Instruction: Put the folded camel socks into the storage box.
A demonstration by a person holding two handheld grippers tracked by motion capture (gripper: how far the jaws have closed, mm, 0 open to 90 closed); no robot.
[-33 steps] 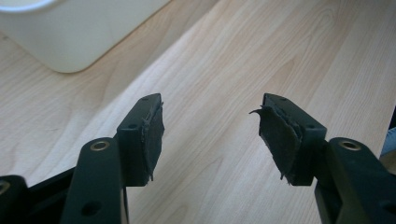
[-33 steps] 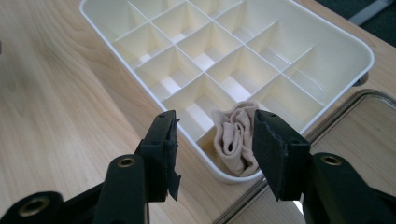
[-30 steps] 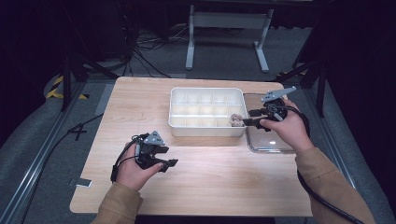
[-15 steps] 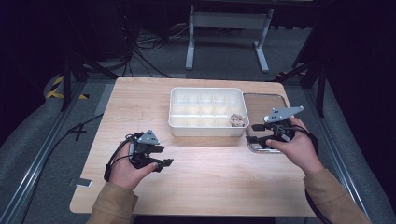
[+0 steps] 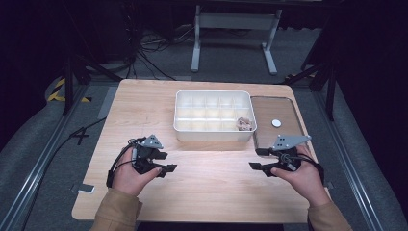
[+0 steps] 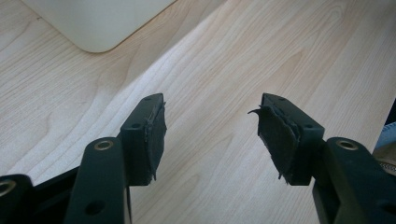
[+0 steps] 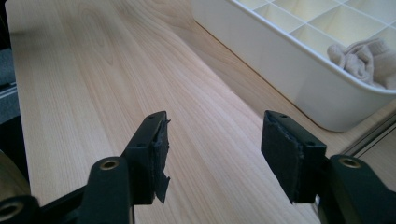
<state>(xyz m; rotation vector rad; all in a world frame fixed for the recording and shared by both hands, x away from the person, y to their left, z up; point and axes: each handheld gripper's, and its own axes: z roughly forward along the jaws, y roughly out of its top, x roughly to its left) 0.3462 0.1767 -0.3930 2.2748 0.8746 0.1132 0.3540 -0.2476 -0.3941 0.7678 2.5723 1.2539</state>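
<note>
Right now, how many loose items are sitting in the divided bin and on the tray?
2. A crumpled beige cloth lies in the near-right compartment of the white divided bin. A small white disc sits on the dark tray right of the bin. None seem hidden.

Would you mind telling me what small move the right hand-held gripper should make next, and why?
Probably reach for the small white disc on the brown tray. The right hand-held gripper is open and holds nothing, the disc lies loose, and the white divided box holds just one crumpled beige item.
</note>
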